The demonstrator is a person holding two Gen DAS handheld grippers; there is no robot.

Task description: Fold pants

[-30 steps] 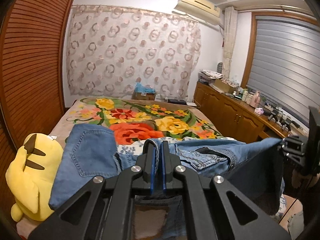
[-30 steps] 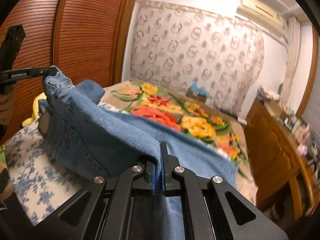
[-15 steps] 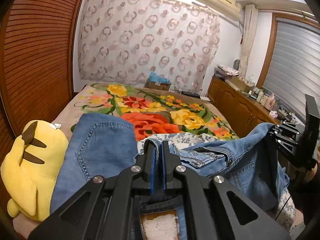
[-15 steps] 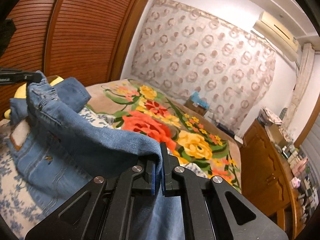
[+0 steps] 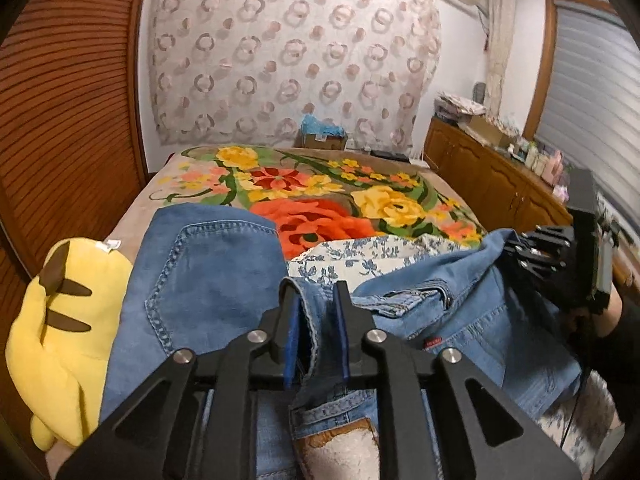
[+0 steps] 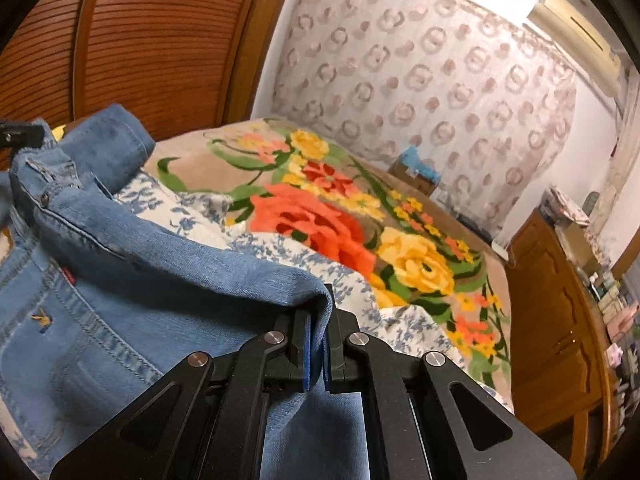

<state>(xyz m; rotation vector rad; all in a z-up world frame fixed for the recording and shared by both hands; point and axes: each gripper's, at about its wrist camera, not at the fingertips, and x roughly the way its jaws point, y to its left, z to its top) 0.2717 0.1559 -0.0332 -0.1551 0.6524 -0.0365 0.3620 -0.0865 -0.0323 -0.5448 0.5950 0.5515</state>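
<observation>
Blue jeans [image 5: 208, 280] lie folded across the near end of the bed, one back pocket up on the left. My left gripper [image 5: 314, 292] is low over the waistband; its jaws are opening, and a fold of denim stands loose in the gap between the pads. My right gripper [image 6: 326, 312] is shut on a folded edge of the jeans [image 6: 120, 280], held just above the bed. In the left wrist view the right gripper [image 5: 520, 248] holds the cloth at the right. The left gripper [image 6: 16, 136] shows at the right wrist view's far left edge.
A yellow plush toy [image 5: 60, 320] lies left of the jeans. Beyond them lie a blue-and-white sheet [image 5: 360, 256] and a flowered blanket [image 5: 320, 200]. A slatted wooden wardrobe [image 5: 60, 100] lines the left, a cluttered wooden cabinet [image 5: 500, 188] the right, and a box [image 5: 324, 136] sits past the bed.
Both grippers have come down and forward, lowering the jeans onto the bed. The left jaws, shut on the waistband before, have parted. The right jaws stay shut on the denim.
</observation>
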